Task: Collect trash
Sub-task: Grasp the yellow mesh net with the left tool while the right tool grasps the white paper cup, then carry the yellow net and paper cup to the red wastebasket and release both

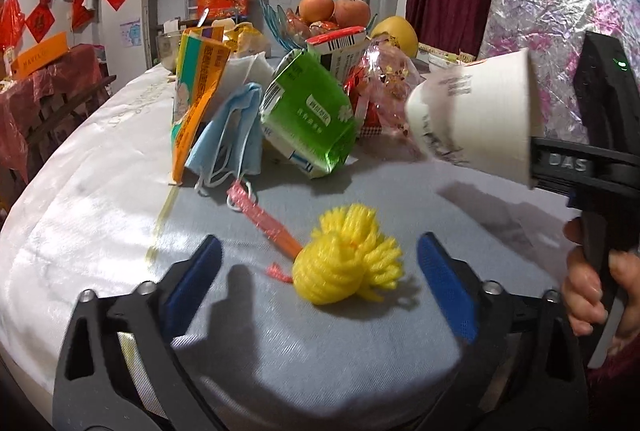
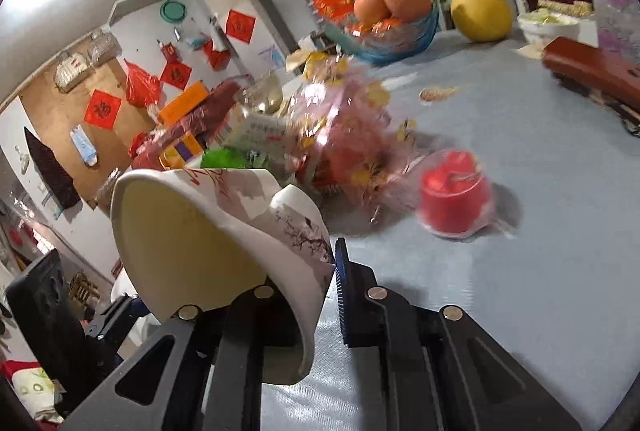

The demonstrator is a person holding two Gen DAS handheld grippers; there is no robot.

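1. Left tongs (image 1: 320, 271) gape wide with nothing gripped — the yellow yarn pompom (image 1: 346, 259) lies on the table (image 1: 100, 191) right between the pads, dead ahead at 12 o'clock.
2. Right tongs (image 2: 316, 271) are clamped on the crushed paper cup (image 2: 208, 247).
3. Left hand is nearer; closing looks like the next move.

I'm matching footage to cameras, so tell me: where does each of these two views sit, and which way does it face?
Left wrist: on the left gripper, looking down across the table at a yellow pom-pom between its open fingers; the person's right hand and right gripper show too.
Right wrist: on the right gripper, tilted, facing the table; its fingers are shut on a squashed paper cup.
Shared: the paper cup, green packet, fruit bowl.
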